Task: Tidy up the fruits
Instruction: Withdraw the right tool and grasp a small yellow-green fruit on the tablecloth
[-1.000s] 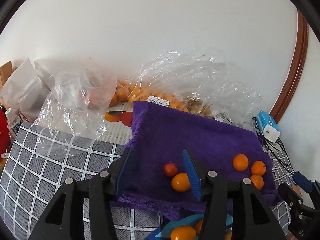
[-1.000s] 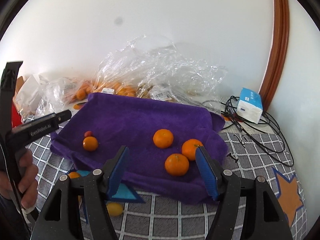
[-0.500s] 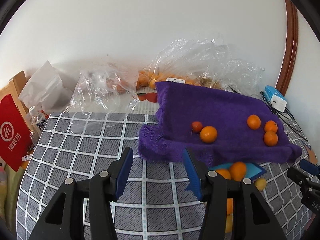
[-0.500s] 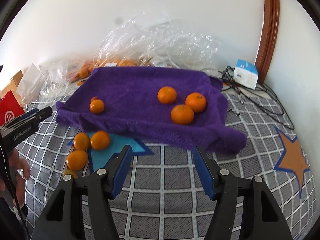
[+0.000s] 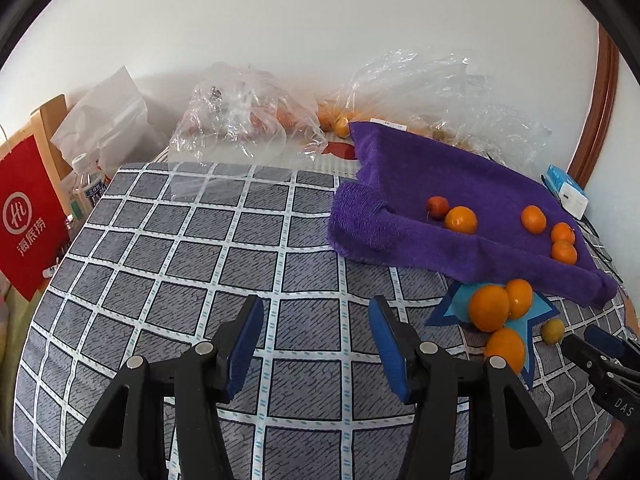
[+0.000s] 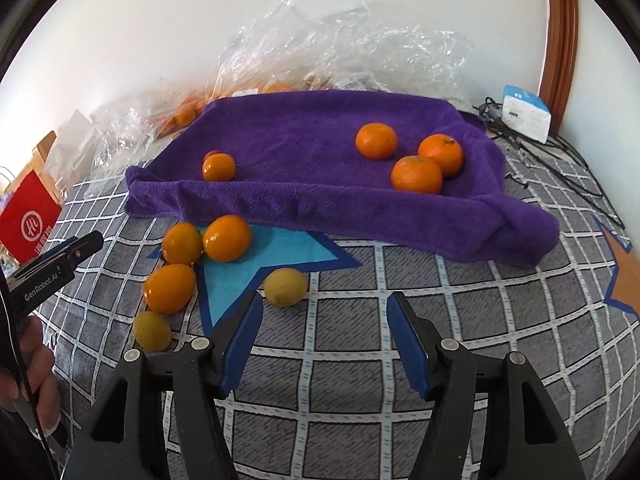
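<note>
A purple towel [image 6: 320, 140] lies at the back of the checked tablecloth. On it rest three mandarins [image 6: 416, 174] at the right and a small orange [image 6: 218, 167] with a red fruit [image 5: 438, 206] at the left. Loose oranges [image 6: 227, 238] and two yellow fruits [image 6: 286, 287] sit on the cloth in front of the towel. My right gripper [image 6: 325, 298] hovers just right of the nearer yellow fruit, jaws opening, nothing between them. My left gripper [image 5: 316, 304] hangs over bare tablecloth left of the loose oranges [image 5: 488, 307], jaws opening and empty.
Clear plastic bags [image 5: 248, 120] with more fruit line the wall behind the towel. A red paper bag [image 5: 28, 216] and a bottle [image 5: 86, 184] stand at the left edge. A white box [image 6: 526, 114] and black cables lie at the back right.
Both grippers have drawn back from the towel and sunk toward the table. The left one swung left over the bare cloth. The loose fruit in front of the towel came into view.
</note>
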`<state>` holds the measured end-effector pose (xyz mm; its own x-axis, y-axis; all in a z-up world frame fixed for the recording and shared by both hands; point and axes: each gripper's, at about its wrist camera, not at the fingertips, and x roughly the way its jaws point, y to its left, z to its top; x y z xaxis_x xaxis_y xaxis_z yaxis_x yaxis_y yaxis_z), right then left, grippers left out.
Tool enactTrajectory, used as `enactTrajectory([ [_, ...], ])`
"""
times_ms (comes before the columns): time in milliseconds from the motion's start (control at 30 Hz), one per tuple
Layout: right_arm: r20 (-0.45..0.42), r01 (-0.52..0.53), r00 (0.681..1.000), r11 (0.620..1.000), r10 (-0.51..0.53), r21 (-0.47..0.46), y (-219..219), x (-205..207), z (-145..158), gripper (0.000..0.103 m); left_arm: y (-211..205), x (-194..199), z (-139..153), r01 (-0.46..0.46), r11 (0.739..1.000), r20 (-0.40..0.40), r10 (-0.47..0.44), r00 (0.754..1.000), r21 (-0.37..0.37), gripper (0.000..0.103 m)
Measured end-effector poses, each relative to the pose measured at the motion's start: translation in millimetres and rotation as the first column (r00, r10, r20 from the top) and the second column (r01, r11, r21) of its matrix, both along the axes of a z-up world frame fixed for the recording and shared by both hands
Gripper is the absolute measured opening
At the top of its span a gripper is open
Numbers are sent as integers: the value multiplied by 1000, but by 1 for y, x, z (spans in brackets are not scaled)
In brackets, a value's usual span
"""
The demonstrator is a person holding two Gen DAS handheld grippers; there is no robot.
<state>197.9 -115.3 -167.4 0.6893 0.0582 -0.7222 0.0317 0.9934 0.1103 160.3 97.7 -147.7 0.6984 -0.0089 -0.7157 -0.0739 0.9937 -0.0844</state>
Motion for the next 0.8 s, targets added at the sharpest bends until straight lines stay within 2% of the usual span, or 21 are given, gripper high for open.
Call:
enactTrajectory([
  [133,-16,-14,1000,1000,14,-12,6,7,-6,64,1,4,-6,-7,1000,-29,7,1000,2,52],
  [333,-25,-45,999,998,44,-32,15,20,-12,63,8,9,-12,-33,999,-65,31,997,-32,53],
  [400,-29,-44,999,998,43,-40,18,25,-13,56,11,11,-14,-36,998,-74,32,997,-50,55],
  [433,-25,-40,999,998,39,-46,18,26,-13,50,11,11,-14,-38,998,-71,34,997,-55,56],
  [467,-20,-36,999,998,35,-51,19,27,-13,38,11,11,-14,-39,998,-69,35,997,-58,56],
  [533,-18,-36,999,998,35,-44,18,30,-12,27,11,11,-14,-38,998,-71,34,997,-58,57],
  [800,0,-1,1000,1000,1,-15,0,24,-10,26,10,11,-15,-33,998,-73,29,997,-57,59],
])
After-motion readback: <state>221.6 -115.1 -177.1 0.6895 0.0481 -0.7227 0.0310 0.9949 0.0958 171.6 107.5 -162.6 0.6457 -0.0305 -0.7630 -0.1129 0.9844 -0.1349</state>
